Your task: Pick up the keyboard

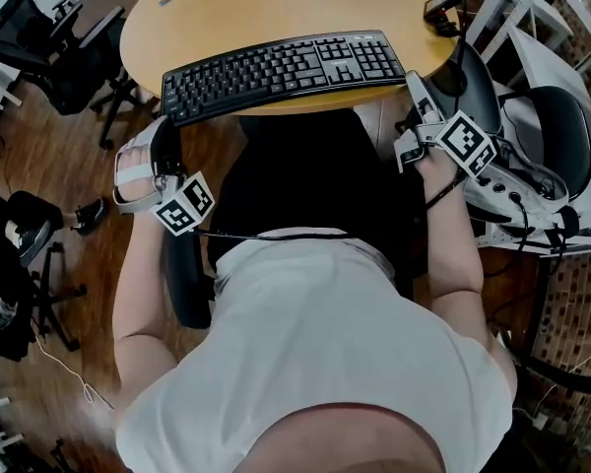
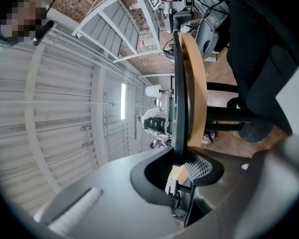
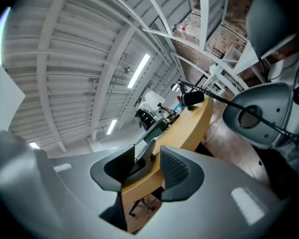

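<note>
1. The keyboard [image 1: 286, 72] lies flat along the near edge of the round wooden bench [image 1: 276, 3]. Its front side sits at the rim and its left end reaches just past it.
2. The left claw [image 2: 179, 171] is at the keyboard's left end, turned so that the bench shows on edge in its own view. Its jaws have closed on that end and pinch the dark slab between the pads, with the tan bench rim right alongside.
3. The right claw [image 3: 148, 166] is at the keyboard's right end. Its jaws stand spread, and the keyboard's corner and the bench rim sit in the gap. The pads do not press on either.
4. Both claws point roughly level toward the bench, one at each end of the keyboard.
5. A black chair [image 1: 69, 57] stands on the wood floor [image 1: 59, 166] to the left. White equipment [image 1: 542, 116] stands close on the right, just beside the right claw.
</note>
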### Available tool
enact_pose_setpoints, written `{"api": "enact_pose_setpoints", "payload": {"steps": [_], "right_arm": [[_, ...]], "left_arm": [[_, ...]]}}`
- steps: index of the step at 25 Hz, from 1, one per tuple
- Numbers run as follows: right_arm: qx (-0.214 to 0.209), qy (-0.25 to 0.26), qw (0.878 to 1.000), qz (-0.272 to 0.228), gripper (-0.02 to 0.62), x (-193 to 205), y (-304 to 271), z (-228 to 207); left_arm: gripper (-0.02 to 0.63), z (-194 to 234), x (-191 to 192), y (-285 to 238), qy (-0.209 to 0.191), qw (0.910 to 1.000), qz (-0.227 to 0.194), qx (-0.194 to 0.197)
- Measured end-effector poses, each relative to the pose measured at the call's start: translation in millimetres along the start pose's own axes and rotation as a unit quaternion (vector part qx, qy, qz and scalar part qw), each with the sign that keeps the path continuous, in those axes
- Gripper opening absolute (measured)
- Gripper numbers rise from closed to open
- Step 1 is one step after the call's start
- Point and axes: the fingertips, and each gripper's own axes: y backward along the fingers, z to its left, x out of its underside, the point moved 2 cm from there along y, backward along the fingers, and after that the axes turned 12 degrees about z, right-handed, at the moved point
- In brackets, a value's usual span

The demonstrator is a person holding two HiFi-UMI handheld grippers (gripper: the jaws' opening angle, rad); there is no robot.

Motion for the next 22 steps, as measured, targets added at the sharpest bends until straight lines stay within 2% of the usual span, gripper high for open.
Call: {"api": "enact_pose_setpoints", "payload": {"steps": [4, 8, 14, 18, 22], "right_arm": [[-0.036, -0.057, 0.998, 0.004, 0.169, 9, 0, 1], [-0.057, -0.082, 0.995, 0.011, 0.170, 12, -8, 12], [-0.005, -0.108, 0.994, 0.004, 0.147, 13, -10, 4], [-0.010, -0.124, 0.992, 0.005, 0.144, 13, -19, 12], [0.002, -0.153, 0.988, -0.015, 0.126, 9, -24, 11]], "left_arm": [[0.400, 1, -1, 1, 0.010, 0.9999, -0.011, -0.007], [0.400, 0, 0, 3, 0.013, 0.9998, -0.013, -0.011], [0.402, 2, 2, 0, 0.029, 0.9995, -0.013, -0.008], [0.405, 5, 3, 0, 0.045, 0.9988, -0.016, -0.009], [0.405, 7, 1, 1, 0.044, 0.9986, -0.024, -0.016]]}}
